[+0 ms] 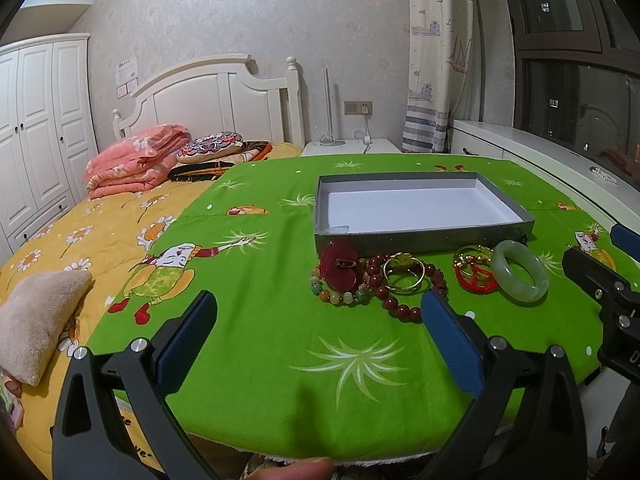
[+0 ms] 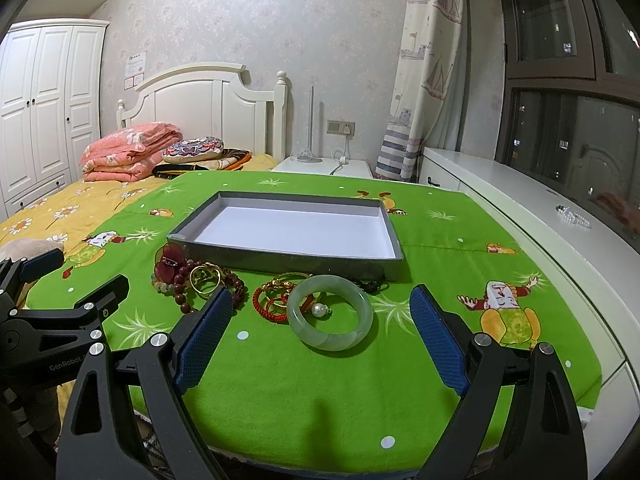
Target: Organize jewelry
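"GenRobot" was printed on the left gripper (image 2: 80, 276) at the frame's lower left; both its jaws and the right gripper's (image 2: 320, 336) stood wide, holding nothing, near the bangle (image 2: 330, 312).

Both views are evenly lit from indoor light overhead, colours pretty punchy. The window (image 2: 568, 128) is dark with little reflections. Heavy fisheye bending, black corners. Soft shadow on the green cloth (image 1: 280, 360) up close; nearest edges look blurry.
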`<action>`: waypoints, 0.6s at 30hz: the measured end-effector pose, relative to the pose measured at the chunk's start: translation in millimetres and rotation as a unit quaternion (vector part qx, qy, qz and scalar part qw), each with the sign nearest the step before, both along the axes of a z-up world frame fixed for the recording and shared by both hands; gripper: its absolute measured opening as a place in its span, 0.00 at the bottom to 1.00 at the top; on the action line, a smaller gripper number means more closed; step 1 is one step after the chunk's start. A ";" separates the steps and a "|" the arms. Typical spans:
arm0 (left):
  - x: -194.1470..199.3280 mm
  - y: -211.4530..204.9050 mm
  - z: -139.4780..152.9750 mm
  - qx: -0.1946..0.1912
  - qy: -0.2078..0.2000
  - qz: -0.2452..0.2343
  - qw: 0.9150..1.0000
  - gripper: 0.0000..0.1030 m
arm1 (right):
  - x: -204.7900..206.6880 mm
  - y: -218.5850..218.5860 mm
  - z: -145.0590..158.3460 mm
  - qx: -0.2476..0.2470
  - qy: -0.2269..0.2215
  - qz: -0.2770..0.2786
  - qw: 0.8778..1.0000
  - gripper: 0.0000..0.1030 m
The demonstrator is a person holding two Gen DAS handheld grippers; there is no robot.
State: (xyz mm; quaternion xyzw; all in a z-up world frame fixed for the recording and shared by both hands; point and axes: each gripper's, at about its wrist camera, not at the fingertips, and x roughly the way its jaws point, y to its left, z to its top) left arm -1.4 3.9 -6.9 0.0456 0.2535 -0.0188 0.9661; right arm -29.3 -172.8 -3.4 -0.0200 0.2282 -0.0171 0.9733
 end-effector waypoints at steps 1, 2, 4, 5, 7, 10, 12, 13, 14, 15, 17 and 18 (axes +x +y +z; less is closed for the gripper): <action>0.0 -0.1 0.0 0.000 0.000 0.000 1.000 0.96 | -0.2 0.3 -0.3 0.000 0.000 0.000 1.000 0.82; 0.2 -0.1 0.1 0.001 0.000 0.000 1.000 0.96 | 0.0 0.2 -0.2 0.000 0.000 0.000 1.000 0.82; 0.3 -0.1 0.1 0.001 0.001 0.000 1.000 0.96 | 0.3 -0.2 -0.1 0.001 0.000 0.000 1.000 0.82; 0.3 0.0 0.0 0.000 0.001 0.000 1.000 0.96 | 0.1 0.0 -0.1 0.001 0.001 0.000 1.000 0.82; -0.2 1.1 -0.5 -0.001 0.002 0.000 1.000 0.96 | 0.3 -0.1 0.0 0.000 0.001 0.000 1.000 0.82; -0.4 2.2 -0.9 -0.003 0.004 0.001 1.000 0.96 | 0.3 0.0 0.3 0.000 0.001 0.000 1.000 0.82; -0.3 2.9 -0.7 -0.004 0.005 0.001 1.000 0.96 | 0.1 0.3 0.3 0.001 0.001 0.000 1.000 0.82; 0.0 3.1 -0.4 -0.005 0.006 0.001 1.000 0.96 | 0.9 0.7 -4.1 0.001 0.001 0.000 1.000 0.82; 0.0 3.0 -0.3 -0.005 0.005 0.001 1.000 0.96 | 2.0 1.1 -6.7 0.001 0.002 0.000 1.000 0.82; 0.0 3.1 -0.4 -0.005 0.006 0.000 1.000 0.96 | 1.8 1.2 -6.9 0.001 0.002 0.000 1.000 0.82; 0.4 3.2 0.0 -0.005 0.006 0.001 1.000 0.96 | 1.8 1.1 -6.7 0.001 0.001 0.000 1.000 0.82; 0.1 3.6 -0.2 -0.006 0.007 0.001 1.000 0.96 | 2.0 1.2 -6.8 0.001 0.002 0.000 1.000 0.82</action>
